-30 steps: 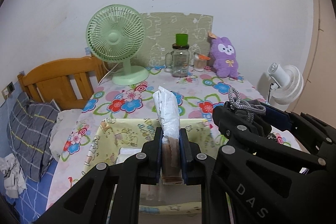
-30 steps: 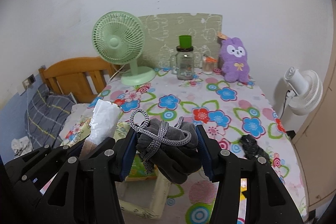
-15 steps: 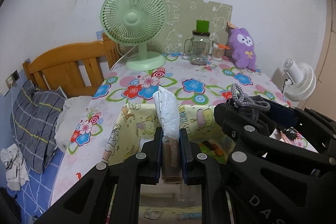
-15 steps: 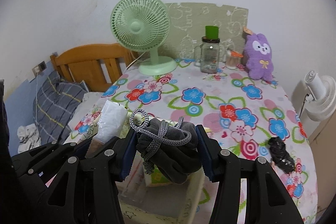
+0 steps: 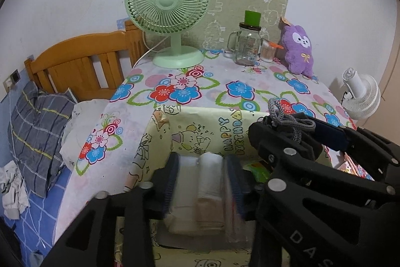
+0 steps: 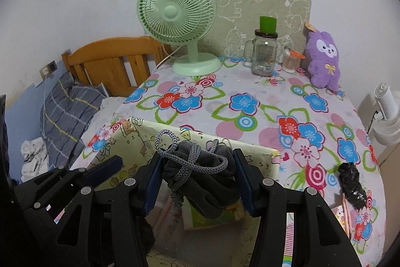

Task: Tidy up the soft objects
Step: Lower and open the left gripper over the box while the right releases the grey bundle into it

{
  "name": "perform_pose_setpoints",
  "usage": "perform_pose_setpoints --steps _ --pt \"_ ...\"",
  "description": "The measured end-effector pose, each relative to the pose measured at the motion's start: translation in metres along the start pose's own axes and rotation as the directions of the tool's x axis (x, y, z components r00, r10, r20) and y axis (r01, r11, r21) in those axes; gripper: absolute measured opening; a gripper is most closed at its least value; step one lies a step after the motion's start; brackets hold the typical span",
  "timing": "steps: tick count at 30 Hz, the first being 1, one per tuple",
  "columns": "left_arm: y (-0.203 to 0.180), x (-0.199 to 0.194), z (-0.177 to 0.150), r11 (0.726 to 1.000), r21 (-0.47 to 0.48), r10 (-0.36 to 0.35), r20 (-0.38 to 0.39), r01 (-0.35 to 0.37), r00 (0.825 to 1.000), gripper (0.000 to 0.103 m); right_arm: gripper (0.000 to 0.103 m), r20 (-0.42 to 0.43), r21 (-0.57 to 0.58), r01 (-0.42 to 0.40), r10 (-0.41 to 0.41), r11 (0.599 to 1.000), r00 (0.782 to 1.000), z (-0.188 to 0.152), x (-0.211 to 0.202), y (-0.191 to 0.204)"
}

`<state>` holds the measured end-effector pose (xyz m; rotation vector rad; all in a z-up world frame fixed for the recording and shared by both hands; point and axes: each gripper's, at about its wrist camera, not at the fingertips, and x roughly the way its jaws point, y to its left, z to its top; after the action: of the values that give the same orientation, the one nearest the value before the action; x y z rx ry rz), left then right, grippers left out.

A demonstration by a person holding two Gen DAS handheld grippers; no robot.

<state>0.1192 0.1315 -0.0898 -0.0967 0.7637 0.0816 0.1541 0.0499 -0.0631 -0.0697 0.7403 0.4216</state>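
Note:
My left gripper (image 5: 203,167) hangs over the yellow cartoon-print box (image 5: 200,131), and its jaws are opening. A white soft pack (image 5: 210,179) lies loose between the blurred pads, low inside the box, with a gap on each side. Just to the right, my right gripper (image 6: 197,159) is shut on a dark grey cloth bundle (image 6: 210,182) wound with a grey braided cord. It holds the bundle above the box's far rim (image 6: 250,149). A purple plush toy (image 6: 323,59) sits at the table's back right. A black crumpled item (image 6: 351,184) lies on the tablecloth at the right.
A green desk fan (image 5: 170,4), a glass jar mug (image 5: 247,44) and a small cup of sticks stand along the back wall. Left of the table are a wooden headboard (image 5: 82,61) and a plaid pillow (image 5: 35,131). A white fan (image 5: 362,91) stands beyond the right edge.
The left jaws have parted, and the white pack they pinched upright now sits lower and loose between them. Both grippers moved forward and down over the box. The right grip is unchanged.

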Motion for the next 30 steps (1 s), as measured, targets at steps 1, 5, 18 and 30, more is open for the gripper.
perform_pose_setpoints --steps 1,5,18,30 --pt "0.001 0.0 0.0 1.0 -0.005 0.002 0.0 -0.002 1.0 0.066 0.057 -0.005 -0.003 -0.006 0.006 1.0 1.0 0.0 0.003 0.001" --pt "0.004 0.001 0.0 1.0 -0.009 0.02 0.01 -0.02 1.0 0.075 0.058 -0.018 -0.01 -0.025 0.025 1.0 1.0 0.0 0.01 0.004" --pt "-0.003 -0.004 -0.001 1.0 0.013 0.012 0.006 -0.013 1.0 0.089 0.089 0.005 -0.026 -0.01 0.011 1.0 1.0 0.0 0.003 0.0" --pt "-0.023 -0.023 0.003 0.999 0.04 0.017 0.043 -0.018 0.999 0.096 0.094 0.048 -0.005 0.004 -0.004 1.0 0.999 0.001 -0.023 -0.016"
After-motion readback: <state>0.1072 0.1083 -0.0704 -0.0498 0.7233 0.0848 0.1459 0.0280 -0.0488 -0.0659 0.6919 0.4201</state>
